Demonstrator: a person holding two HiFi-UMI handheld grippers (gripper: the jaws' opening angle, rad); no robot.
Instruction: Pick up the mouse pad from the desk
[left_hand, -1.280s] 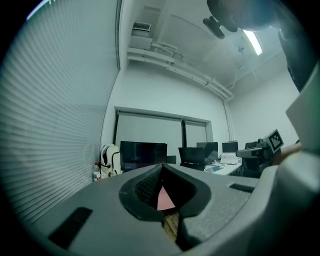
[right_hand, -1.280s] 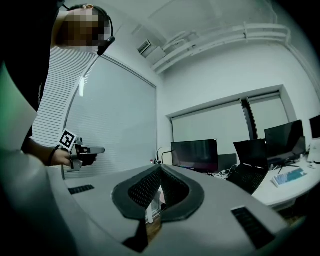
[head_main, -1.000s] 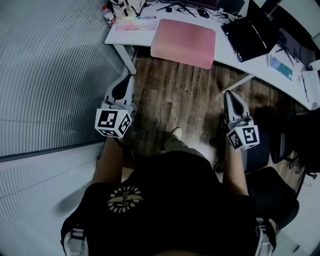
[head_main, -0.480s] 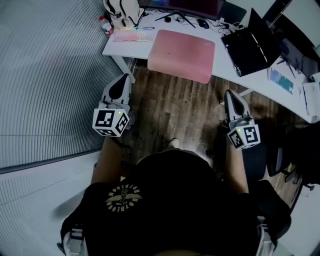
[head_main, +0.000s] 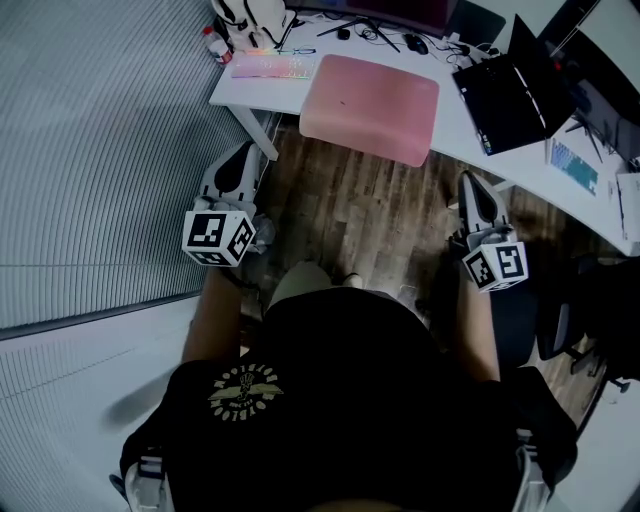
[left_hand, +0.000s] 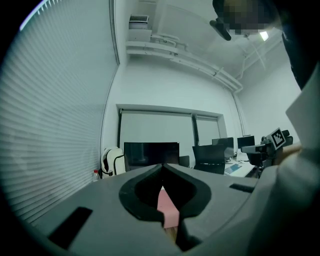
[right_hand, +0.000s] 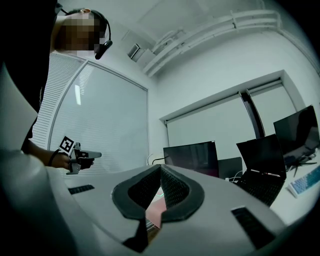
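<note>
Pink mouse pad (head_main: 370, 95) lies flat at the white tabletop's (head_main: 452, 118) near edge; left claw (head_main: 250, 152) and right claw (head_main: 470, 182), both pressed together and empty, hover nearer, well apart.

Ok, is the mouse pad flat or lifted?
Flat: the mouse pad lies spread on the desk; left gripper and right gripper hang short of it.

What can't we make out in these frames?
- mouse pad: both gripper views show only a pink sliver; the shut left tool and right tool block the rest.
- monitor: cut off by the head view's top edge.
- cables and small items behind the pad: head view, too small to identify.
</note>
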